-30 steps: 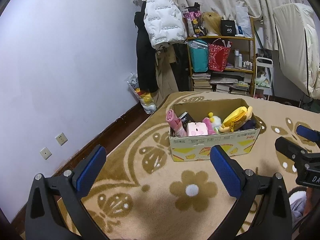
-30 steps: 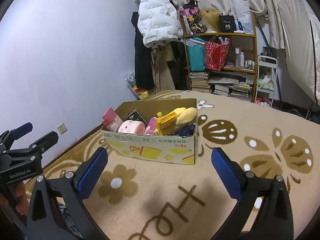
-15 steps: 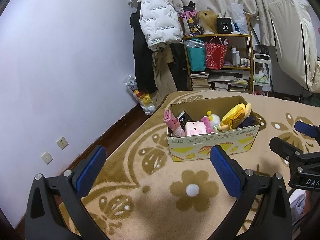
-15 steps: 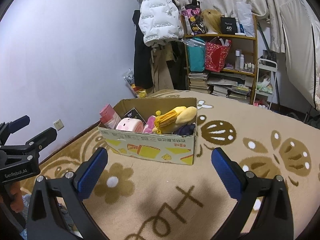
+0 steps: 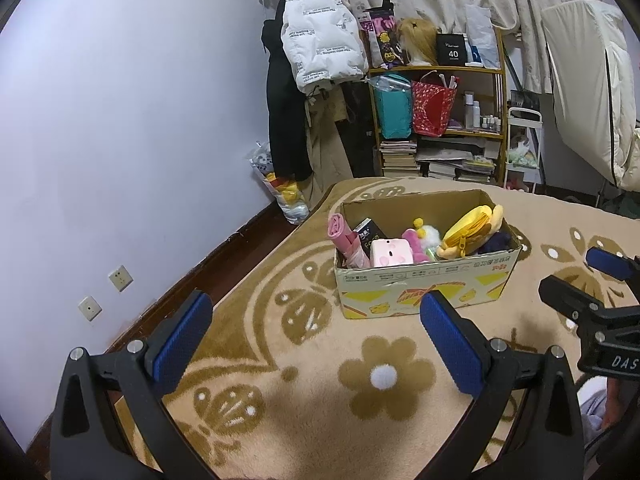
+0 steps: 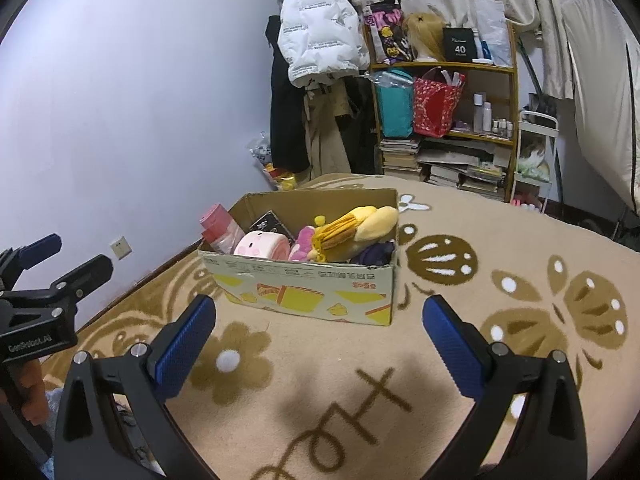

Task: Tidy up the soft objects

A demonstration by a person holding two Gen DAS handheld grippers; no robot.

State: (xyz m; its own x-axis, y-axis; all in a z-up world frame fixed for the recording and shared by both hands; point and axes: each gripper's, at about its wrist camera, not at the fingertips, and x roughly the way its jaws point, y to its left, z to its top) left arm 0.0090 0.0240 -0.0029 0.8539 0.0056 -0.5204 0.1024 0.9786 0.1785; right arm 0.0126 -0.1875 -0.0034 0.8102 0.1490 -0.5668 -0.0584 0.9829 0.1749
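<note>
**Beige blanket, one full box, both grippers empty**

Beige blanket (image 5: 304, 364) with brown flowers and butterflies fills the lower half of both your views. Behind it, upper centre, a shelf (image 6: 444, 120) holds bags, books and bottles, with a white jacket (image 5: 320, 48) hanging to its left.

Your box (image 5: 424, 284) sits on the blanket at centre frame in both views, open-topped, with yellow print on its front wall. Everything soft you can see lies inside it. A yellow plush (image 6: 356, 228) is the biggest, lying across the right half and reaching above the rim. A pink roll (image 5: 344, 236) leans in the left corner, poking over the edge. Next to it stands a black pack (image 5: 370, 234), and in front of that a pink pig toy (image 6: 262, 245) rests against the front wall. A small white chick (image 5: 428, 234) sits mid-box, and a dark blue cloth (image 6: 374, 256) is tucked under the yellow plush.

Your left gripper (image 5: 316, 332) hangs over the blanket in the lower part of its view, near the box but apart from it, fingers spread wide with nothing between them. Your right gripper (image 6: 320, 334) is likewise spread wide and holding nothing, low in its frame, just short of the box front.
</note>
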